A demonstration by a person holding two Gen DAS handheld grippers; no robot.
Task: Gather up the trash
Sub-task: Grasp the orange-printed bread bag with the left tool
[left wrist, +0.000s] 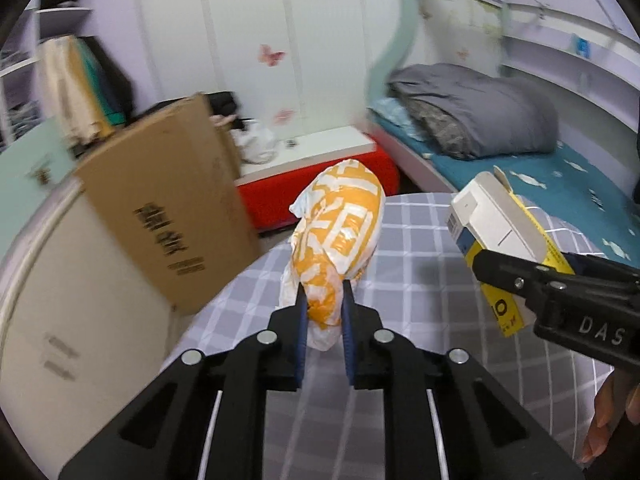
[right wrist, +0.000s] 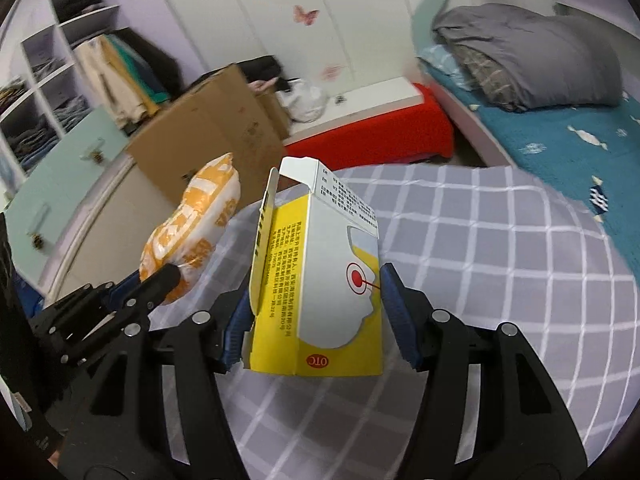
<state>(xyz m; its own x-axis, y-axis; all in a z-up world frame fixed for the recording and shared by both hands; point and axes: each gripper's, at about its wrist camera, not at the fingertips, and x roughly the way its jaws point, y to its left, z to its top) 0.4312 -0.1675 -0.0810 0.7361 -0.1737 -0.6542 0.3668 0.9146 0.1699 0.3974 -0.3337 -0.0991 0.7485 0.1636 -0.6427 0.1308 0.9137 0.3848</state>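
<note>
Both grippers hold trash above the checked tablecloth (right wrist: 500,240): left gripper (left wrist: 324,304) pinching an orange bag (left wrist: 340,216), right gripper (right wrist: 316,316) clamping a yellow carton (right wrist: 320,280); carrying stage, a bin still needed, none visible.

The wrapper (left wrist: 336,236) hangs left of the carton (left wrist: 500,228), both above the table (left wrist: 420,280), box (left wrist: 168,200) behind.

A home bedroom: a bed with teal patterned sheet (left wrist: 560,176) and folded grey quilt (left wrist: 480,108), white wardrobe doors with pink butterfly stickers (left wrist: 272,54), open shelves of clothes (right wrist: 44,92).
</note>
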